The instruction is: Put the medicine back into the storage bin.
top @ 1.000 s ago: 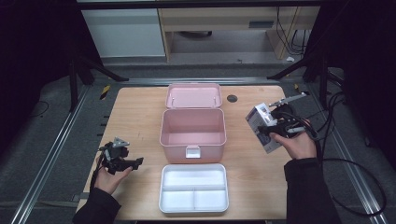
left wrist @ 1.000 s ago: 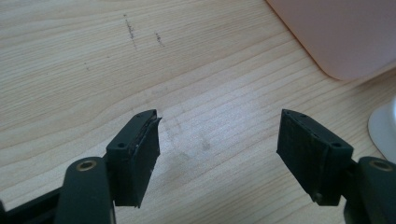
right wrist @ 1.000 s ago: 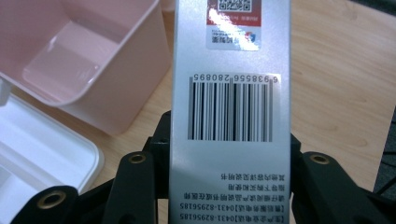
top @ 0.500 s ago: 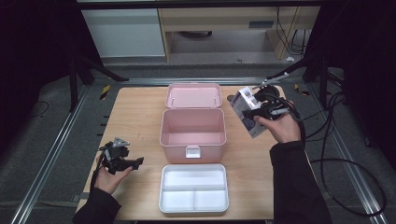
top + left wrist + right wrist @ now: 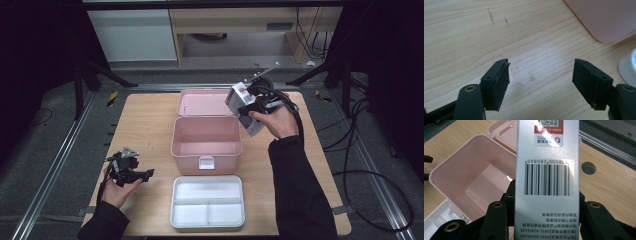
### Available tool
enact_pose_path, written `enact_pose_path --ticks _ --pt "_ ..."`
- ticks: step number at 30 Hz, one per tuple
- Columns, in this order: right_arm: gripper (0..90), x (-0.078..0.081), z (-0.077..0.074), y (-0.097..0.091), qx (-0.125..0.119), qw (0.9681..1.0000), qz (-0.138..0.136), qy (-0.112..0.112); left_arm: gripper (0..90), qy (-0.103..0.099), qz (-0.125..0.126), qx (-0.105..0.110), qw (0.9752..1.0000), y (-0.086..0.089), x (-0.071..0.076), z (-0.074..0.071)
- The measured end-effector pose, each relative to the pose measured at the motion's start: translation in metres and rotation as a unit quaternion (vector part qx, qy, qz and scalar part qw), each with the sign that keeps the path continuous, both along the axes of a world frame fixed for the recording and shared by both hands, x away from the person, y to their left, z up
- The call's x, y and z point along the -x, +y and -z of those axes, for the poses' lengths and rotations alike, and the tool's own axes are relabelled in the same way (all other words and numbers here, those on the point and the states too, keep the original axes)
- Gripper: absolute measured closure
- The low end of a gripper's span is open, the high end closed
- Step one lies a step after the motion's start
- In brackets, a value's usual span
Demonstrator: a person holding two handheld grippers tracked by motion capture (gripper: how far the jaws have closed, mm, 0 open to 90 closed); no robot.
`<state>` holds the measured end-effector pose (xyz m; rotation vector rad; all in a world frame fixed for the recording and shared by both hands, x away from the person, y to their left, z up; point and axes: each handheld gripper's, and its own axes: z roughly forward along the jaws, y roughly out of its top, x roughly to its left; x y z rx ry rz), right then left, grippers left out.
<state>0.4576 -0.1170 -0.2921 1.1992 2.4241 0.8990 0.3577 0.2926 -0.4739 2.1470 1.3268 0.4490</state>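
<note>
From the high view, the right hand (image 5: 280,122) is raised above the table's (image 5: 145,125) far right part, forearm running up from the near edge, wrist cocked so the right gripper (image 5: 250,109) points toward the pink box (image 5: 206,142). Its jaws pinch a silver carton (image 5: 244,102) — tilted, held in the air just over the far right corner of the box and beside the box's open lid (image 5: 202,102), which lies flat behind it. The left hand (image 5: 117,187) rests palm-up near the table's left edge, toward the near corner, cradling the left gripper (image 5: 146,174), which lies level and points toward the white divided tray (image 5: 207,201) at the near edge. The tray sits just in front of the box.

In the left gripper view, the two black pads (image 5: 499,83) stand spread wide with bare wood between them — nothing held. A rounded corner of the pink box (image 5: 609,20) shows at the upper right, and a sliver of the tray (image 5: 629,67) at the right edge.

In the right gripper view, the carton (image 5: 547,170) rises upright between the jaws, clamped on both sides, its barcode (image 5: 546,177) and a red-and-white label facing the camera. Behind it to the left the box's hollow (image 5: 471,177) is open, with a corner of the tray (image 5: 439,217) at lower left.
</note>
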Motion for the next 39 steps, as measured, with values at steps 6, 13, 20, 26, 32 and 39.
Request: enact_pose_path --ticks 6,13,20,26,32,39 --pt "56.7 -0.010 0.000 0.022 -0.002 0.9998 -0.017 0.004 29.4 -0.004 0.001 0.003 1.0000 0.000 0.000 -0.001" --pt "56.7 -0.019 0.005 0.046 0.001 0.9994 -0.034 0.008 29.3 -0.008 -0.001 0.005 1.0000 0.001 0.001 -0.002" --pt "56.7 -0.024 0.018 0.072 0.008 0.9979 -0.061 0.020 29.2 -0.011 -0.002 0.005 0.9999 0.002 0.002 -0.002" --pt "56.7 -0.023 0.029 0.089 0.023 0.9963 -0.079 0.026 29.2 -0.009 -0.001 0.004 1.0000 0.001 0.002 -0.002" --pt "56.6 -0.025 0.046 0.101 0.042 0.9935 -0.096 0.044 29.3 -0.011 0.000 0.004 0.9999 0.001 0.002 -0.003" --pt "56.6 -0.024 0.055 0.111 0.053 0.9911 -0.109 0.055 29.4 -0.010 0.001 0.004 0.9999 0.001 0.002 -0.003"
